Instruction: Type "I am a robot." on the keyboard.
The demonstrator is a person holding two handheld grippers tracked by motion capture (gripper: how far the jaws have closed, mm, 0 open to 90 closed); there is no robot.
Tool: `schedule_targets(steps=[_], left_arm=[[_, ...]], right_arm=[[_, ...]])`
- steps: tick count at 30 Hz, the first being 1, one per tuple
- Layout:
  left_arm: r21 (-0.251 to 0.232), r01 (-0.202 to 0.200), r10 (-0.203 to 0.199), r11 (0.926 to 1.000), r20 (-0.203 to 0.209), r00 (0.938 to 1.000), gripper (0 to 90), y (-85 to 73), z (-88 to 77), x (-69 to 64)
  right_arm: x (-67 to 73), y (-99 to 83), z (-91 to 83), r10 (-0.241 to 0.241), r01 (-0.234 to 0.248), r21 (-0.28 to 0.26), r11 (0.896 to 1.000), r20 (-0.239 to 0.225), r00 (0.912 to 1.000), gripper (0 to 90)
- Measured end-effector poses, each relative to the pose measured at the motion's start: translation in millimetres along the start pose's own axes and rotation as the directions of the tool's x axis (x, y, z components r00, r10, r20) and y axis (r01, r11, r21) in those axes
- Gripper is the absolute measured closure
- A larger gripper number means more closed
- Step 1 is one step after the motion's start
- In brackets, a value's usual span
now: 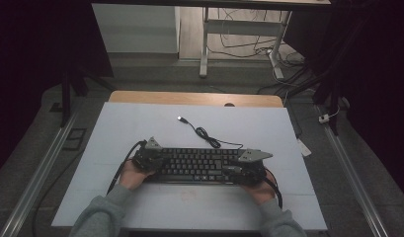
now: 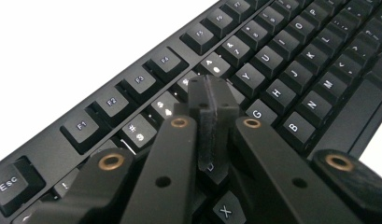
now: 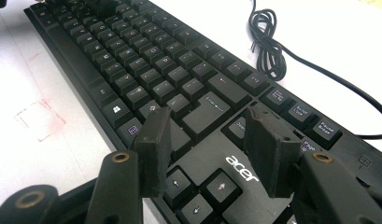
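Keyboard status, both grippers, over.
Left gripper shut, tips over the keyboard letter keys. Right gripper open above the arrow keys. USB cable coiled behind, clear.

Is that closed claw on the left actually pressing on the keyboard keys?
Cannot tell. In the left gripper view the left gripper has its jaws shut together right over the keyboard, near the number row, but the tips hide the spot underneath, so contact isn't plain.

The high view looks forward and down from above the person's side, well back from the keyboard (image 1: pixel 199 165) on the white surface (image 1: pixel 140 128). The left gripper view sits close over the keyboard's Esc end — facing along the key rows. The right gripper view hovers near its arrow-key end; both share the middle keys.
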State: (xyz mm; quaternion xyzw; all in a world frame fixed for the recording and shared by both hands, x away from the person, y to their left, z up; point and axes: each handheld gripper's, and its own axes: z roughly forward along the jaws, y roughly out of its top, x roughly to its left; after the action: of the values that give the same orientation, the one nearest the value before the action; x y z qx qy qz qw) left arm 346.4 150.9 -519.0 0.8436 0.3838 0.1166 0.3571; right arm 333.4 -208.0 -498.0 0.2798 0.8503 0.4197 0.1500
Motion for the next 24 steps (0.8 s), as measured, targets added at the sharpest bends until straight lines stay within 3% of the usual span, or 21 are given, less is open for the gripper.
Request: schedule_targets(steps=[5,13,17,24], left_arm=[[-0.055,0.018,-0.018,0.9983,0.002,0.9998,89.0,1.1,-13.3,1.1],[-0.081,0.029,-0.027,0.9963,0.018,0.9995,82.7,-1.2,-25.9,1.9],[-0.093,0.035,-0.033,0.9950,0.023,0.9992,76.1,-2.8,-32.0,1.9],[-0.091,0.047,-0.045,0.9948,0.023,0.9987,55.9,-8.5,-41.9,2.4]], right_arm=[[-0.1,0.1,-0.3,0.000,0.000,-0.002,1.000,0.000,1.0000,51.6],[-0.6,0.1,-1.2,0.001,-0.001,-0.004,1.000,0.002,1.0000,51.6],[-0.7,0.2,-1.5,0.001,-0.001,-0.005,1.000,-0.002,1.0000,51.6],[-0.9,0.2,-1.9,0.003,-0.003,-0.011,1.000,-0.002,1.0000,51.6]])
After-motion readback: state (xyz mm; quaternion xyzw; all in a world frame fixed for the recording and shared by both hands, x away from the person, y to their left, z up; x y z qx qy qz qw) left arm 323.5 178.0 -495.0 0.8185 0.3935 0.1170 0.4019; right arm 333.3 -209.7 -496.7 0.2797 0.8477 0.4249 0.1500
